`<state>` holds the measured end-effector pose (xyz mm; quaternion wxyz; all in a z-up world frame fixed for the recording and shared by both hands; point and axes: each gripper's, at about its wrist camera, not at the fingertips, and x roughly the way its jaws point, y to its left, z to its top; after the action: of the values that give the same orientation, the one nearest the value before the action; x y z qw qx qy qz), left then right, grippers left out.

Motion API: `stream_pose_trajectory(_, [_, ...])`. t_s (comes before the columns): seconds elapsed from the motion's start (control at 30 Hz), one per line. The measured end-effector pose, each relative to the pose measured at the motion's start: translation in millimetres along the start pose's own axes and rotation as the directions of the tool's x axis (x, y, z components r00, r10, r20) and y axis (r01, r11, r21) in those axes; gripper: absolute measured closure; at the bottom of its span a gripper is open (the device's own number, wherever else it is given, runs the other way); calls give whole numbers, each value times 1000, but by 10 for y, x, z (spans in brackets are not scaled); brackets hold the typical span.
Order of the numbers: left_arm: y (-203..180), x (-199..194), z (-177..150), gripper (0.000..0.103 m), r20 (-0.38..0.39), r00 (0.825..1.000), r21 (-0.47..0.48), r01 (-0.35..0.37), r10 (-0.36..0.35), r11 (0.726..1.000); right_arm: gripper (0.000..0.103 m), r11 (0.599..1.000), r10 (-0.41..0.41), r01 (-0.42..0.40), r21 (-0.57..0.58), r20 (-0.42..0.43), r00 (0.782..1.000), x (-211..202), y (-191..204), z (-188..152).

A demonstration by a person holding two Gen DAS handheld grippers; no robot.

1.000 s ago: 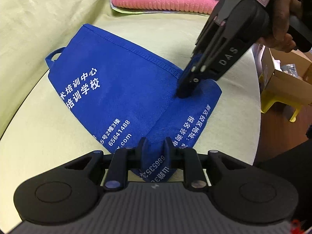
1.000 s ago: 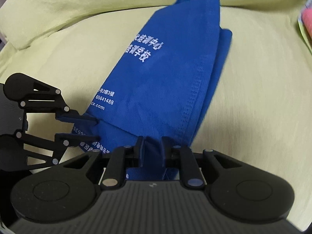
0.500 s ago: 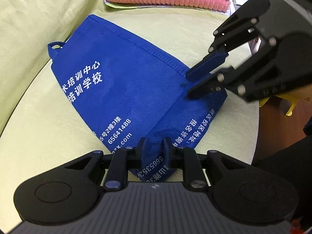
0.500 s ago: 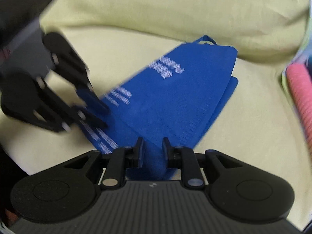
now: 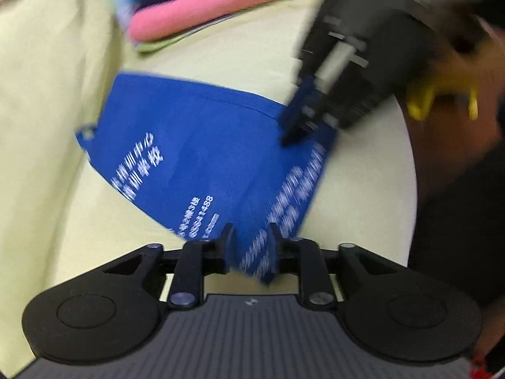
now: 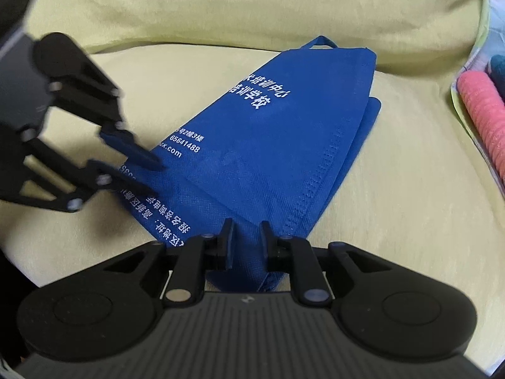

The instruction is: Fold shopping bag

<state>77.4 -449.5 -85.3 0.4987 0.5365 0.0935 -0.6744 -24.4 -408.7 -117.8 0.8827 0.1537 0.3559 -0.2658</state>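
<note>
A blue shopping bag with white print lies part-folded on a pale yellow cushion; it also shows in the right wrist view. My left gripper is shut on the bag's near corner, seen from the side in the right wrist view. My right gripper is shut on the other near corner of the bag; in the left wrist view it sits on the bag's right end. A handle loop sticks out at the far end.
A stack of folded towels, pink with blue on top, lies at the far edge of the cushion, seen at the right in the right wrist view. A yellow stool stands beyond the cushion's right edge.
Both grippers have stayed shut on the bag's near corners while moving; the left view has swung and blurred, and the bag's near end is lifted and drawn tighter between them.
</note>
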Motion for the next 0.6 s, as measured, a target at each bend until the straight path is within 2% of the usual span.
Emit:
stream_pose_trajectory(0.07, [-200, -74, -73, 57, -16, 999, 136, -45, 47, 990, 90, 1000, 11, -11, 13, 1, 1000, 22, -32, -2])
stream_pose_trajectory(0.13, [-394, -55, -148, 57, -27, 992, 259, -109, 121, 960, 90, 1000, 19, -19, 18, 3, 1000, 15, -50, -8])
stream_pose_trajectory(0.2, [-558, 40, -209, 56, -21, 978, 366, -185, 207, 912, 90, 1000, 20, -20, 19, 11, 1000, -19, -54, -30])
stream_pose_trajectory(0.3, [-745, 236, -264, 55, 28, 947, 496, -291, 320, 818, 90, 1000, 18, -18, 18, 24, 1000, -39, -44, -61])
stream_pose_trajectory(0.37, [-803, 329, -292, 54, 64, 933, 553, -329, 354, 766, 90, 1000, 20, -21, 19, 28, 999, -51, -46, -73])
stream_pose_trajectory(0.43, [-819, 397, -312, 54, 87, 925, 587, -347, 370, 731, 90, 999, 26, -27, 20, 29, 999, -52, -57, -76])
stream_pose_trajectory(0.5, [-802, 485, -307, 54, 103, 918, 608, -362, 382, 707, 90, 999, 30, -31, 20, 31, 999, -50, -63, -82])
stream_pose_trajectory(0.53, [-786, 523, -287, 58, 100, 920, 612, -358, 380, 705, 90, 999, 30, -31, 19, 34, 999, -48, -62, -87])
stream_pose_trajectory(0.57, [-767, 555, -255, 64, 88, 924, 612, -344, 371, 712, 90, 999, 31, -31, 18, 36, 999, -47, -61, -92])
stream_pose_trajectory(0.6, [-760, 578, -235, 76, 76, 929, 619, -328, 362, 713, 90, 999, 29, -30, 17, 39, 999, -47, -58, -98])
